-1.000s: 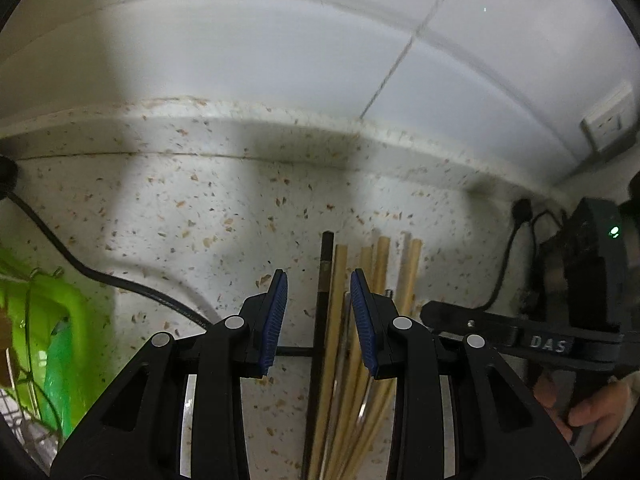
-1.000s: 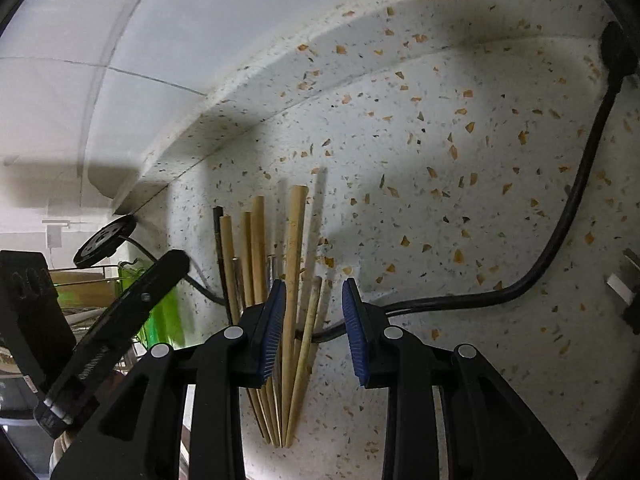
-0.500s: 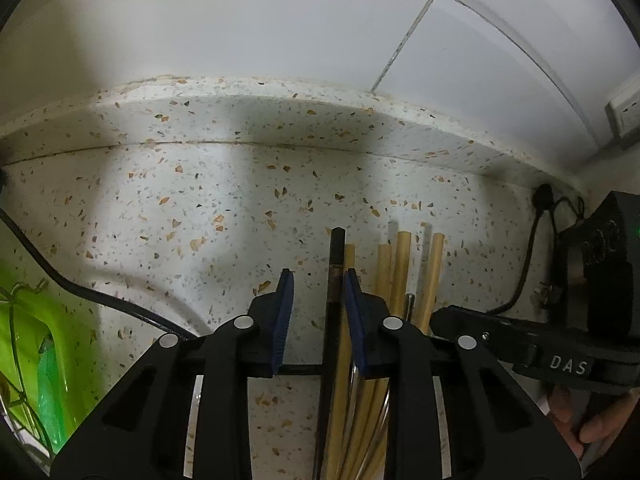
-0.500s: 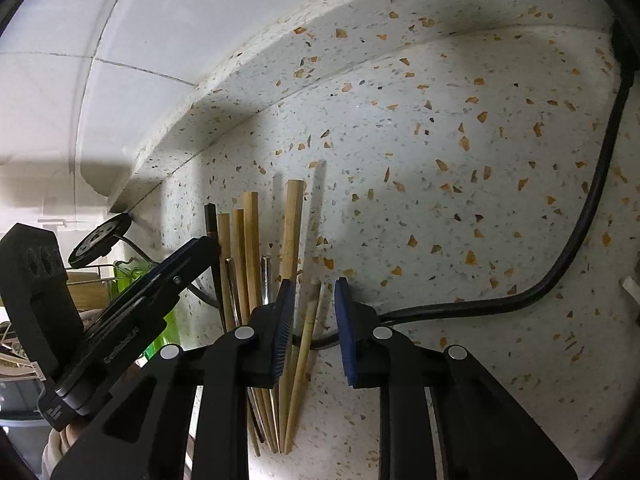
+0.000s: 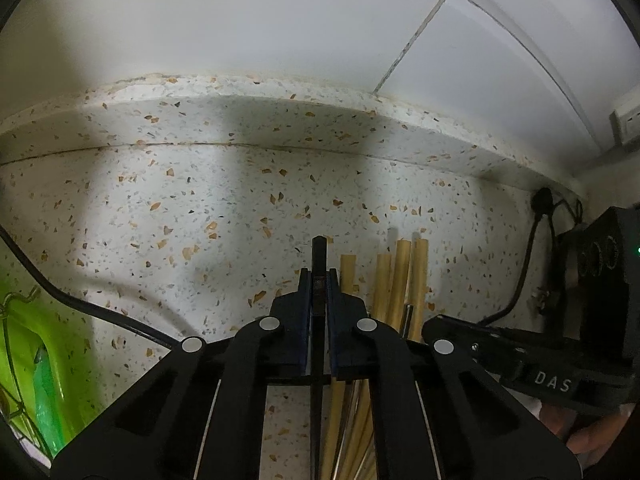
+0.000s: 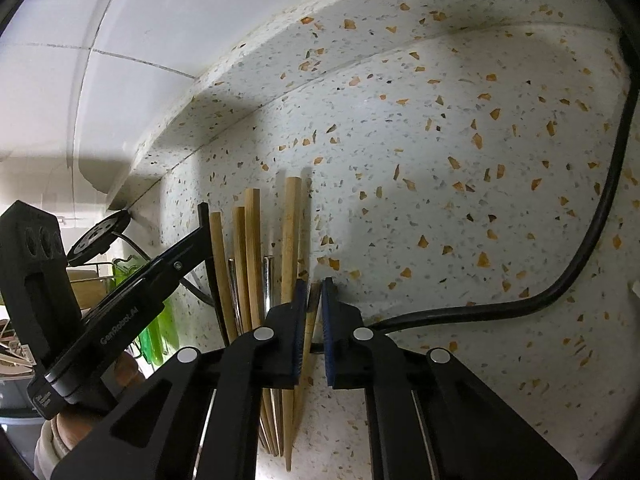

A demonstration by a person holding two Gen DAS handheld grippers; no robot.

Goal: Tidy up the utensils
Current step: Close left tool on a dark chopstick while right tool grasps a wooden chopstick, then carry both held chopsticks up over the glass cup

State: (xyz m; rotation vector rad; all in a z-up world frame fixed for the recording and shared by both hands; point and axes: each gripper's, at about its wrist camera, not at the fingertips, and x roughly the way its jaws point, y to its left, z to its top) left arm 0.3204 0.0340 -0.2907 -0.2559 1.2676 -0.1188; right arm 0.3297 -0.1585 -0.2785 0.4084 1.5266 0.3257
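Observation:
A bundle of bamboo chopsticks (image 5: 400,280) lies on the speckled counter, with a black chopstick (image 5: 319,256) at its left side and metal ones among them. My left gripper (image 5: 319,280) is shut on the black chopstick near its end. In the right wrist view the bundle (image 6: 252,248) lies left of centre. My right gripper (image 6: 313,292) is shut on a short bamboo chopstick (image 6: 310,320) at the bundle's right side. The left gripper also shows in the right wrist view (image 6: 200,240), at the black chopstick (image 6: 205,216).
A black power cable (image 6: 580,272) curves over the counter at the right. Another cable (image 5: 80,300) runs at the left beside a green rack (image 5: 24,360). The counter's raised back edge (image 5: 280,120) and the white tiled wall stand just behind the chopsticks.
Both grippers have moved forward over the bundle and closed: the left onto the black chopstick, the right onto a short bamboo one.

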